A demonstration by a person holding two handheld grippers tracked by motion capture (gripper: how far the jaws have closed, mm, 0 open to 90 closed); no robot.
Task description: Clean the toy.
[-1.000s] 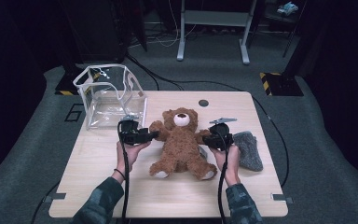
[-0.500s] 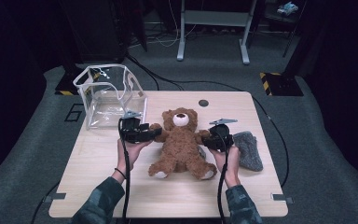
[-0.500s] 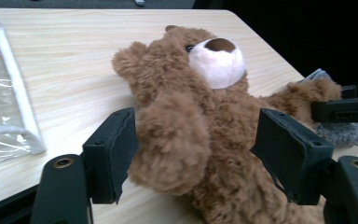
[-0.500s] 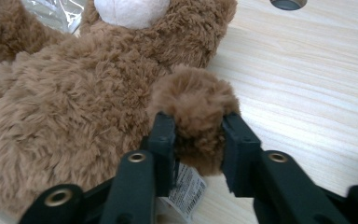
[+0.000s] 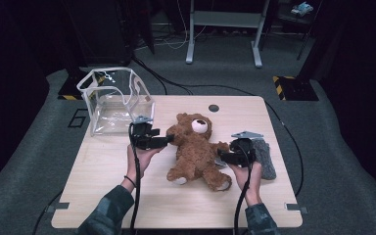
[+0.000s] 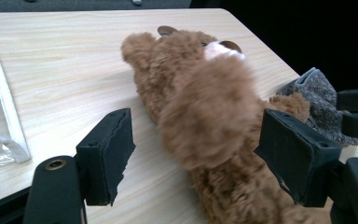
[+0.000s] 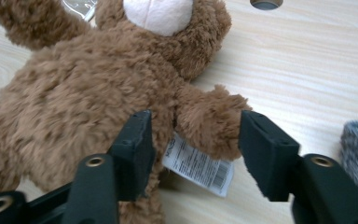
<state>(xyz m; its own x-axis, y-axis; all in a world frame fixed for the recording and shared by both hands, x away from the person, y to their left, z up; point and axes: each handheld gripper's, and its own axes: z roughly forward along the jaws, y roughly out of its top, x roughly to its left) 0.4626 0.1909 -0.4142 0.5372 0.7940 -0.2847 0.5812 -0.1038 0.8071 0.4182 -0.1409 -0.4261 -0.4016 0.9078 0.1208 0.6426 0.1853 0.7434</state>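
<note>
On the light wooden table [image 5: 107, 196], a brown teddy bear [image 5: 196, 152] lies on its back near the middle, head toward the far edge and tilted a little to the left. Both grippers are at its arms. The left gripper [image 5: 164, 141] points in from the bear's side with its jaws spread; in the left gripper view the near arm [image 6: 205, 116] sits between the two black pads [image 6: 109, 151] without being squeezed. The right gripper [image 5: 221, 155] reaches in from the opposite side, and the right gripper view shows its jaws also parted around the bear's other arm [image 7: 212, 123], the pads just beside the fur rather than biting into it (a white sewn-in label [image 7: 198, 165] hangs below that arm).

A clear plastic box [image 5: 115, 100] stands open at the far left corner, and a grey knitted piece [image 5: 265, 156] lies just beyond the right gripper.

The step in hand looks like the approach for a two-sided grasp: both claws are placed, neither is closed. The next move probably calls for closing both together on the arms, deep enough to catch stuffing and not only loose pile, then lifting evenly so the soft body doesn't sag or twist out toward the box.
</note>
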